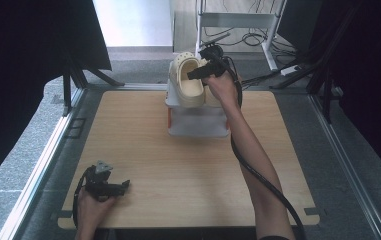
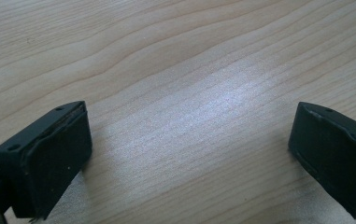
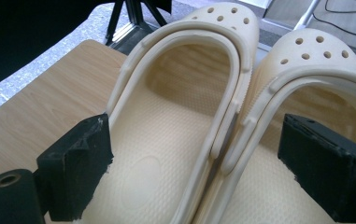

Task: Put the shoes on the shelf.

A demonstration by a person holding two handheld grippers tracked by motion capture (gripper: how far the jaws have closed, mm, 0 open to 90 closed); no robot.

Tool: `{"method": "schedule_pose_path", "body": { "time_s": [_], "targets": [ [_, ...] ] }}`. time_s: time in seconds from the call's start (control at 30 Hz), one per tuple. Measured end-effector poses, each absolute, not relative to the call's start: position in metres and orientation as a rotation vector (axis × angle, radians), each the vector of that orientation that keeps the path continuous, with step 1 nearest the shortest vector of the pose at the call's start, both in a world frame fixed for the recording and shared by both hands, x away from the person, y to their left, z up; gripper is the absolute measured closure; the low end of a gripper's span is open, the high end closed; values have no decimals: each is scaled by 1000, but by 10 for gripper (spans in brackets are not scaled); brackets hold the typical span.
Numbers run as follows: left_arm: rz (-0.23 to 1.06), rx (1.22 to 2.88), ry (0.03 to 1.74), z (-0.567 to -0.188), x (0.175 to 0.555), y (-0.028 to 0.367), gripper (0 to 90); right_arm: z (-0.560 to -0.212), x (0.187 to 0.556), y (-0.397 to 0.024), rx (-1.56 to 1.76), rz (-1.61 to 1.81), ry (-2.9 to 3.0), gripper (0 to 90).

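At the lower left of the high view, the left gripper [image 1: 120, 187] rests on the wooden table [image 1: 188, 165], held by a hand [image 1: 90, 212]; its own view shows its jaws spread wide over bare wood. At upper centre, two cream clogs [image 1: 190, 80] sit side by side on a white box [image 1: 198, 122]. The right gripper [image 1: 194, 74] hovers at their heel end, jaws spread, gripping nothing, one over each clog [image 3: 175, 135].
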State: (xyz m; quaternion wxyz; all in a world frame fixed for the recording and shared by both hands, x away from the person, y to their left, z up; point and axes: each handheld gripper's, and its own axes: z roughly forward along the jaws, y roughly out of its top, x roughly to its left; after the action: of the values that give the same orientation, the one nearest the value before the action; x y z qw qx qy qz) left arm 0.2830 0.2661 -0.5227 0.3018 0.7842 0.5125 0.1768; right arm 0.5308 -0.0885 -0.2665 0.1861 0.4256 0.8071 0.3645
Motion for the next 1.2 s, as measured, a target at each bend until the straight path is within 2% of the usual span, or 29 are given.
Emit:
{"method": "schedule_pose_path", "body": {
  "time_s": [0.27,1.2],
  "targets": [
    [469,2079,1359,-523,283,266,0,-270,516,-89,1114,1032,2334,64],
    [473,2082,1358,-523,283,266,0,-289,460,-115,956,1113,2457,63]
  ]
}}
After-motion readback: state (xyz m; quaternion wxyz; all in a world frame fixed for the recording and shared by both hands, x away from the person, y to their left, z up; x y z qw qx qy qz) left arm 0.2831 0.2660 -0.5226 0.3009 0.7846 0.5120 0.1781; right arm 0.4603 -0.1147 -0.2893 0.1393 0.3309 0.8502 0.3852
